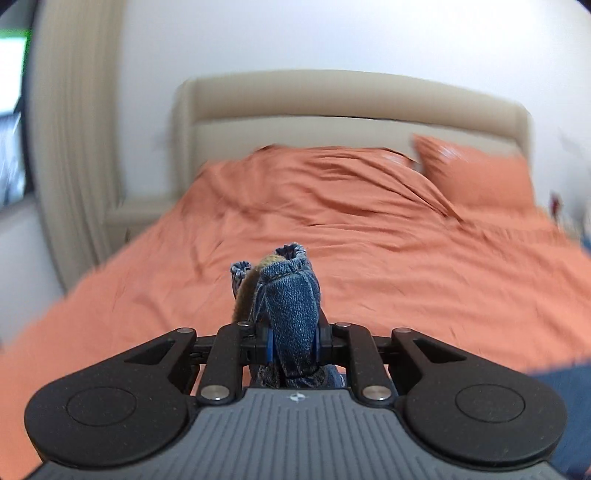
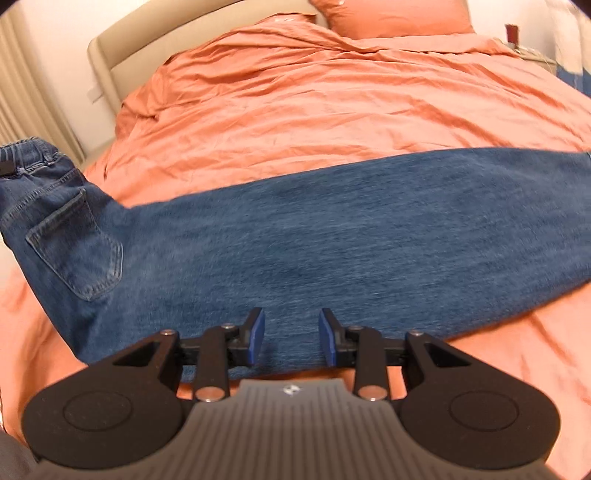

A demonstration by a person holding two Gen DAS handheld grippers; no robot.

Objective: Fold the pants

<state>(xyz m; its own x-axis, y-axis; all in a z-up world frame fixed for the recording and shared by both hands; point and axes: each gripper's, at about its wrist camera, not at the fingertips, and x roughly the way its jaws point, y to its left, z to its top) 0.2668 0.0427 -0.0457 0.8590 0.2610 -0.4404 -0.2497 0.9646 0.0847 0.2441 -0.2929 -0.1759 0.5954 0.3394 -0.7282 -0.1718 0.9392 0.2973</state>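
Observation:
Blue denim pants (image 2: 332, 229) lie stretched across the orange bed, legs to the right, in the right wrist view. Their waist end with the back pocket (image 2: 74, 251) rises off the bed at the left edge. My left gripper (image 1: 291, 343) is shut on a bunched fold of the pants (image 1: 295, 306), held up above the bedcover; a brownish inner edge shows beside the denim. My right gripper (image 2: 291, 336) hovers open just over the near edge of the pants' middle, with nothing between its blue pads (image 2: 258, 336).
The orange bedcover (image 1: 369, 240) is rumpled toward a beige headboard (image 1: 332, 99). An orange pillow (image 1: 476, 173) leans at the back right. Pale curtains (image 1: 74, 129) hang on the left. Small items (image 2: 513, 33) stand beyond the bed's far right corner.

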